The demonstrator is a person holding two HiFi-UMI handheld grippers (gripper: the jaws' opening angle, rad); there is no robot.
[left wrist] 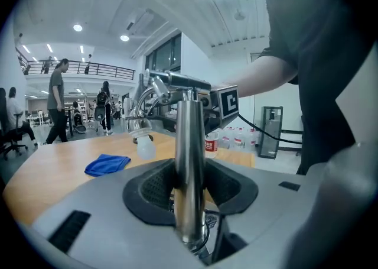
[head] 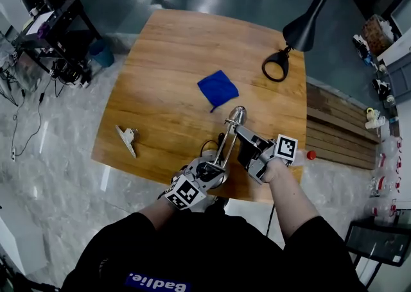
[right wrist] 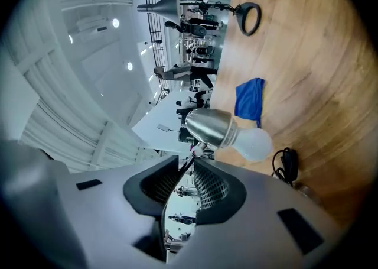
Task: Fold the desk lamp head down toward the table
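A chrome desk lamp stands at the table's near edge. Its upright pole [left wrist: 189, 161] sits between the pads of my left gripper [left wrist: 189, 190], which is shut on it just above the base [head: 215, 170]. The lamp's head [head: 238, 115] with a white bulb [right wrist: 254, 143] juts out over the wooden table [head: 173, 47], roughly level. The thin chrome arm behind the head runs between the jaws of my right gripper [right wrist: 186, 182], whose pads stand slightly off it, open. In the head view the right gripper [head: 247, 140] is just right of the pole.
A blue cloth [head: 218, 88] lies mid-table. A black desk lamp [head: 307, 24] with a ring base [head: 276, 66] stands at the far right. A metal clip [head: 128, 138] lies at the left front. The lamp's black cord switch [right wrist: 287, 164] lies below the bulb. People walk beyond the table.
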